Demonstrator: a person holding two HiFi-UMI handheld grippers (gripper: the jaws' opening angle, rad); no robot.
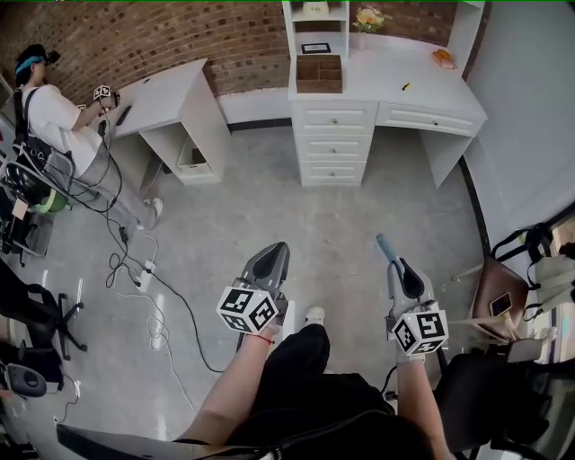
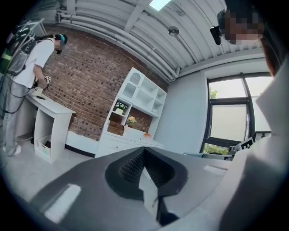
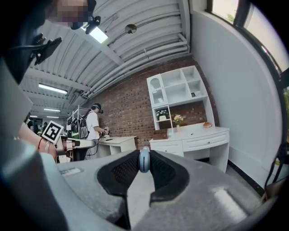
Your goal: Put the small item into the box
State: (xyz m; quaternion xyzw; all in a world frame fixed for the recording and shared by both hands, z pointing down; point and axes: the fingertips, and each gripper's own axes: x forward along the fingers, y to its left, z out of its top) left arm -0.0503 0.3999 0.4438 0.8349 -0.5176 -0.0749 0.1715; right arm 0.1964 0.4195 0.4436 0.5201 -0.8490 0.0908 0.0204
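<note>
A brown wooden box (image 1: 319,74) stands on the white desk (image 1: 386,76) against the brick wall, far ahead of both grippers. It also shows as a small brown box (image 3: 160,134) in the right gripper view and as the box (image 2: 116,128) in the left gripper view. My right gripper (image 1: 389,250) is held over the floor, shut on a small blue item (image 3: 144,161) that sticks out at its tip (image 1: 383,242). My left gripper (image 1: 276,253) hangs beside it, jaws closed together with nothing in them (image 2: 143,152).
An orange object (image 1: 443,58), a small yellow thing (image 1: 406,86) and flowers (image 1: 368,18) lie on the desk. Another person (image 1: 54,117) works at a white side table (image 1: 171,94) on the left. Cables (image 1: 153,296) trail across the floor. Bags and a chair (image 1: 503,287) stand at right.
</note>
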